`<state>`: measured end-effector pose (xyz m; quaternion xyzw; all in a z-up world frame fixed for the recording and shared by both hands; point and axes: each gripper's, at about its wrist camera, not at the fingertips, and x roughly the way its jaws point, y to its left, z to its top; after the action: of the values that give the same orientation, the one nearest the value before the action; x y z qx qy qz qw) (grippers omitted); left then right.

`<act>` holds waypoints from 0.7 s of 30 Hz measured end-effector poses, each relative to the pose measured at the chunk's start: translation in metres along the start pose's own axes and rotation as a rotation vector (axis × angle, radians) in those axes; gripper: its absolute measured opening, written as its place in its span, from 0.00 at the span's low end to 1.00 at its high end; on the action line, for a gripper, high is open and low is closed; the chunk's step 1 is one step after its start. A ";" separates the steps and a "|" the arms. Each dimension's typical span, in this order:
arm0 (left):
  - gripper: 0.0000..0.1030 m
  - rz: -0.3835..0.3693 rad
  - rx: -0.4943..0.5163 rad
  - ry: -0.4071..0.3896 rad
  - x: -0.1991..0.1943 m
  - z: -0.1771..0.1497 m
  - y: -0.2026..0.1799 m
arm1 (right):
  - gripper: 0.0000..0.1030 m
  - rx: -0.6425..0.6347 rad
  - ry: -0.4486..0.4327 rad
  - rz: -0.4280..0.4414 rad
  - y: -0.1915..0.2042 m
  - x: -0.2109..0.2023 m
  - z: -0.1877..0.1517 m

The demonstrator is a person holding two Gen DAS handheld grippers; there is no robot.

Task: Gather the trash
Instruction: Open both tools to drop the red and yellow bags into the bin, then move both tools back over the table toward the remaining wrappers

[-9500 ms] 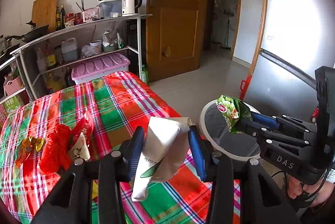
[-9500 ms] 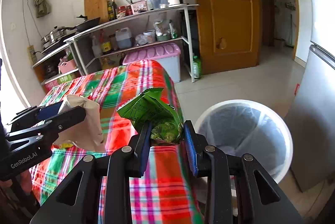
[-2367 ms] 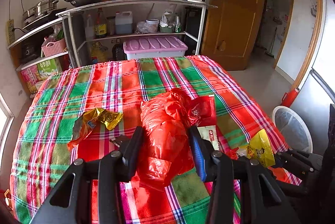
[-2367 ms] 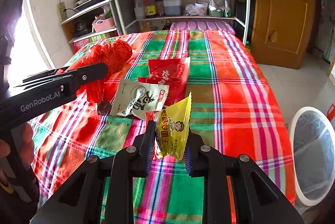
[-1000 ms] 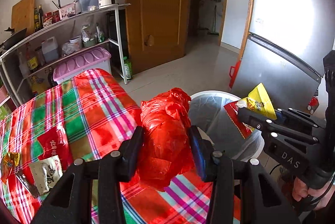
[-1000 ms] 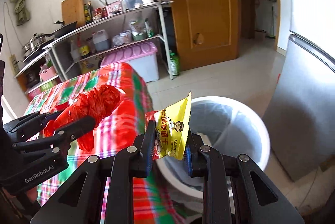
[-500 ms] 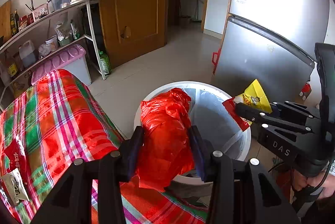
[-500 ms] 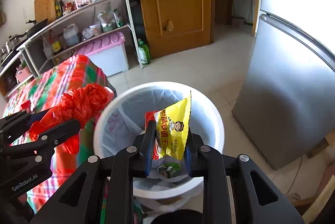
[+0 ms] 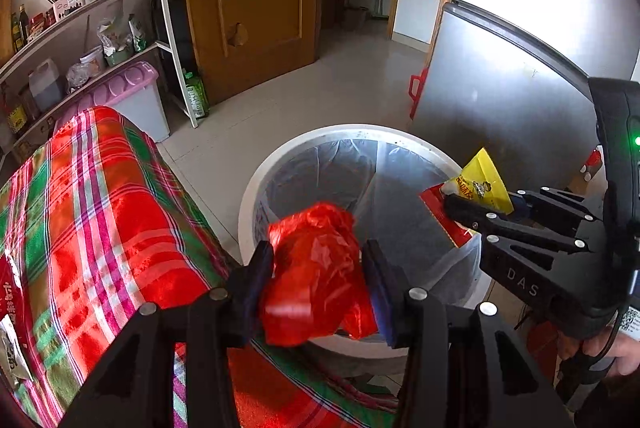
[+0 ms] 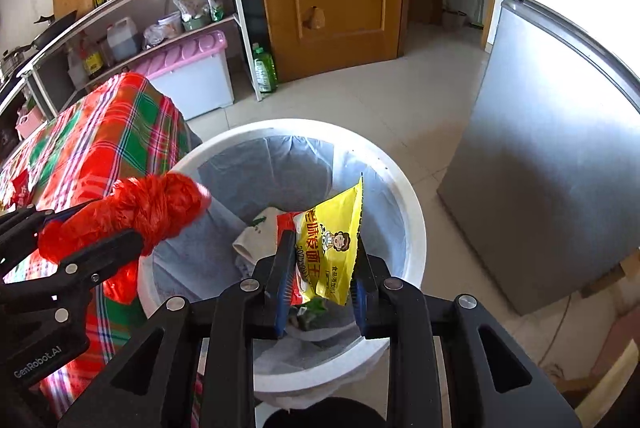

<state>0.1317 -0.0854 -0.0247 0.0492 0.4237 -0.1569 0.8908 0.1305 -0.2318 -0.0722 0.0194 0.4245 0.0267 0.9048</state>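
Both tools moved over bin; one red bag, one yellow packet.

The left gripper points forward and slightly down, its jaws parted around a red bag. To its right, the right gripper points the same way, jaws parted around a yellow packet, with fingers wrapping its handle.
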 end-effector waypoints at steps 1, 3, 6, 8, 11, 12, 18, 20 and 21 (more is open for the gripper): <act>0.50 0.000 -0.002 0.003 0.001 0.000 0.000 | 0.26 -0.001 0.005 -0.002 0.000 0.002 0.000; 0.56 -0.002 -0.006 0.004 0.002 -0.001 0.001 | 0.29 -0.005 0.005 -0.010 0.001 0.003 -0.001; 0.58 0.000 -0.008 0.001 0.001 -0.002 0.002 | 0.48 -0.006 0.006 -0.011 0.002 0.004 -0.002; 0.59 -0.001 -0.011 -0.002 -0.001 -0.002 0.002 | 0.48 -0.001 0.005 -0.009 0.002 0.003 -0.002; 0.59 0.003 -0.017 -0.006 -0.003 -0.003 0.004 | 0.48 0.005 0.006 -0.010 0.003 0.003 -0.004; 0.59 0.005 -0.020 -0.010 -0.005 -0.003 0.005 | 0.48 0.007 0.005 -0.011 0.003 0.002 -0.004; 0.64 0.018 -0.037 -0.041 -0.020 -0.005 0.016 | 0.48 0.016 -0.018 0.006 0.007 -0.009 -0.005; 0.65 0.029 -0.043 -0.050 -0.026 -0.006 0.021 | 0.48 0.011 -0.030 0.015 0.011 -0.013 -0.004; 0.65 0.034 -0.048 -0.054 -0.029 -0.007 0.024 | 0.48 0.009 -0.034 0.017 0.014 -0.015 -0.003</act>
<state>0.1165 -0.0542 -0.0079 0.0307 0.4020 -0.1330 0.9054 0.1176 -0.2192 -0.0618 0.0275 0.4087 0.0324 0.9117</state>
